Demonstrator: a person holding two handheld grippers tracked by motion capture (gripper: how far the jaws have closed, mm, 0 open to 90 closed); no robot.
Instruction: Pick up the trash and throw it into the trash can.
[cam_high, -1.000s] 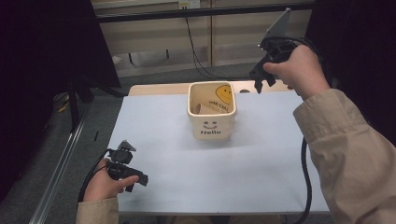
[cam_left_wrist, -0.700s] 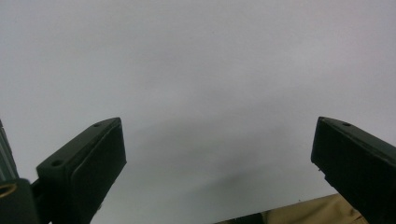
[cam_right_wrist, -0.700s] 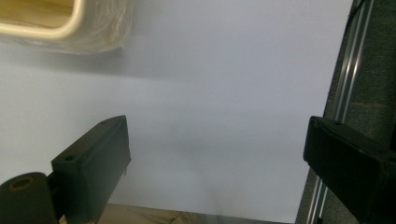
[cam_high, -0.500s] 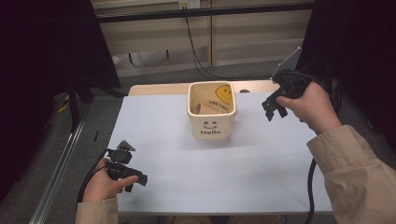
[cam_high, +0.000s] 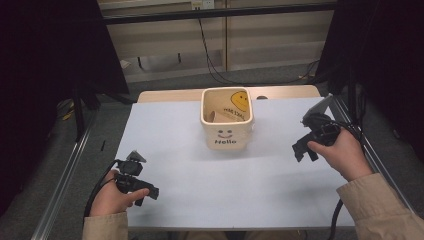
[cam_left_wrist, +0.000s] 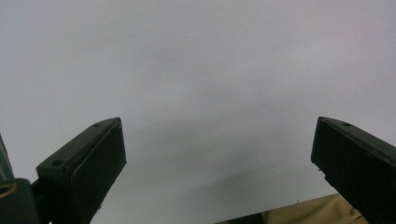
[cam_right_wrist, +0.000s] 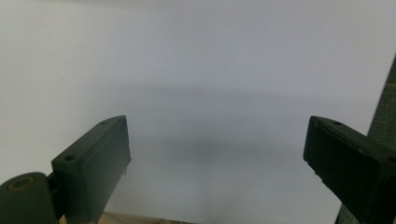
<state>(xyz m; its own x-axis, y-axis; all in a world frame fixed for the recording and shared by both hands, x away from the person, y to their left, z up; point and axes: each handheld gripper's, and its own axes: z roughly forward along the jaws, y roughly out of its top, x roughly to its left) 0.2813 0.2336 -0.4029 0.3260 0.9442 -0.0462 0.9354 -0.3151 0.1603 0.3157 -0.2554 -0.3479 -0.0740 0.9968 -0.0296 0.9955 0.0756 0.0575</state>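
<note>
Clearly the cream bin (cam_high: 227, 121) with the smiley face and "Hello" on its front is the thing in play; it stands upright at about twelve o'clock on the pale blue table cover (cam_high: 200, 200), near the far edge, with something tan lying inside that I cannot identify. The right gripper (cam_high: 301, 150) hovers at roughly three o'clock from the bin, well apart from it, its jaws spread wide with nothing between them, as its own view confirms over bare cover. The left gripper (cam_high: 150, 192) rests low at about seven o'clock, near the front edge, jaws likewise spread and empty. The bin looks light and tall, so a one-sided nudge on its rim from the right gripper could tip or slide it toward the back edge, where little table is left. The trailing cable (cam_high: 336, 220) might also snag the table edge and jerk the hand off line.
</note>
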